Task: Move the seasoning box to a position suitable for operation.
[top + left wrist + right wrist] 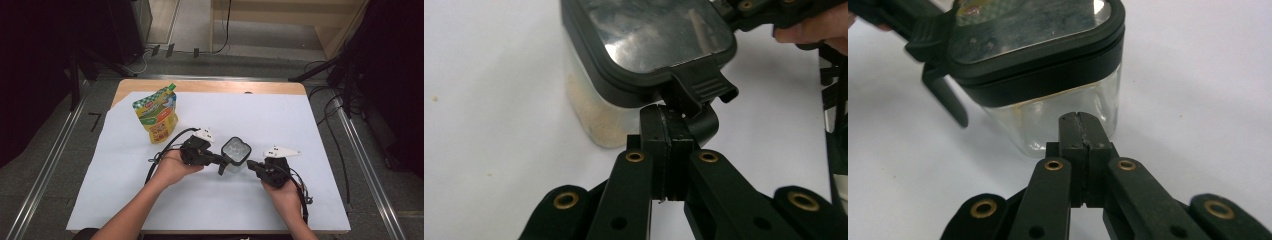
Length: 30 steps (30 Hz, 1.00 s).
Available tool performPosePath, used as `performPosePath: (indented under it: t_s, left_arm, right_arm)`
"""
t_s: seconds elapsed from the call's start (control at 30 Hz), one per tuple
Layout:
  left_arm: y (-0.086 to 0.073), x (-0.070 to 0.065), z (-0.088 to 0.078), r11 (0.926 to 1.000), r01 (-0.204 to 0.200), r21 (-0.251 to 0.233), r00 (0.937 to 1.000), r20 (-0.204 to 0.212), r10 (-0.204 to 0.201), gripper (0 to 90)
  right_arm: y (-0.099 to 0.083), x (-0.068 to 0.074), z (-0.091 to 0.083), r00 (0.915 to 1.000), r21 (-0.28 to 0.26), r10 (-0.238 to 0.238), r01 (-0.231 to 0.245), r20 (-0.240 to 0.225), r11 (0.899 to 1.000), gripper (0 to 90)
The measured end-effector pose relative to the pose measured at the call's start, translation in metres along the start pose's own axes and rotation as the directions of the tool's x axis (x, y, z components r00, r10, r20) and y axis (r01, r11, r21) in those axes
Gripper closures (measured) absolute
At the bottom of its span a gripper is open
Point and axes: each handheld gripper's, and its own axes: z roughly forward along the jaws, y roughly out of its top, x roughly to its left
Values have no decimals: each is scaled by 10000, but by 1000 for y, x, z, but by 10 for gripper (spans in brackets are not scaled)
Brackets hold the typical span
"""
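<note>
Our left claw (220, 161) has its jaws pressed together with nothing between them, its tips up against the black latch (706, 89) on the lid of the clear container (235, 153); our right claw (251, 165) is likewise closed on nothing, its tips just beside the container's glass wall at the opposite side. The container sits near the middle of the white surface (280, 120), upright, with a pale residue low inside it. We judge the main risk to be tipping or sliding: the container looks light, and if the left claw pries at the latch while the right claw gives no firm counter-hold, it could skid across the sheet or topple. Closed tips may also slip off the ribbed latch tab. Around it, a yellow and green pouch (157, 114) stands at about ten o'clock from the container, well apart. Nothing stands in the way; the claws' own trailing cables lie toward six o'clock, behind the hands.
</note>
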Motion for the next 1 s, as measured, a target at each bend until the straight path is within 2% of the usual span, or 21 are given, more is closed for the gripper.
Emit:
performPosePath:
  t_s: [0.17, 0.23, 0.33, 0.4, 0.47, 0.57, 0.67, 0.77, 0.9, 1.0]
  left_arm:
    - [-5, -11, 4, 9998, -48, 183, 9999, 132, 45, 900]
    - [-6, -17, 9, 9998, 57, 181, 9999, 145, -59, 900]
    - [-7, -24, 12, 9999, 7, 146, 9997, 235, -10, 900]
    - [-6, -25, 9, 9999, -4, 117, 9993, 384, -1, 900]
    - [-6, -24, 3, 10000, 19, 36, 9994, 352, -20, 900]
    - [-5, -18, -9, 9996, 138, -250, 9989, 451, -127, 879]
    - [-3, -12, -19, 9988, 190, -458, 9992, 363, -173, 849]
    - [-1, -4, -27, 9983, 296, -499, 9995, 149, -289, 741]
    - [1, 8, -30, 9973, 390, -616, 9992, 41, -388, 613]
    - [0, 15, -33, 9960, 529, -714, 9986, -18, -532, 558]
  right_arm:
    - [7, 0, 4, 9998, -112, 21, -18, 209, 9999, 900]
    - [11, -1, 7, 9996, -236, 53, -47, 265, 9997, 900]
    - [16, -4, 11, 9995, -316, 150, -141, 280, 9994, 900]
    - [19, -6, 13, 9997, -326, 99, -91, 230, 9994, 900]
    - [19, -7, 12, 9998, -342, 115, -109, 177, 9994, 900]
    - [19, -5, 1, 9999, -384, 55, -49, 155, 9992, 900]
    - [19, 2, -14, 10000, -499, 66, -69, -68, 9987, 900]
    - [14, 17, -24, 9994, -372, -213, 204, -257, 9991, 900]
    - [7, 34, -28, 9977, -326, -324, 306, -591, 9990, 900]
    - [1, 50, -25, 9953, -238, -509, 491, -820, 9985, 900]
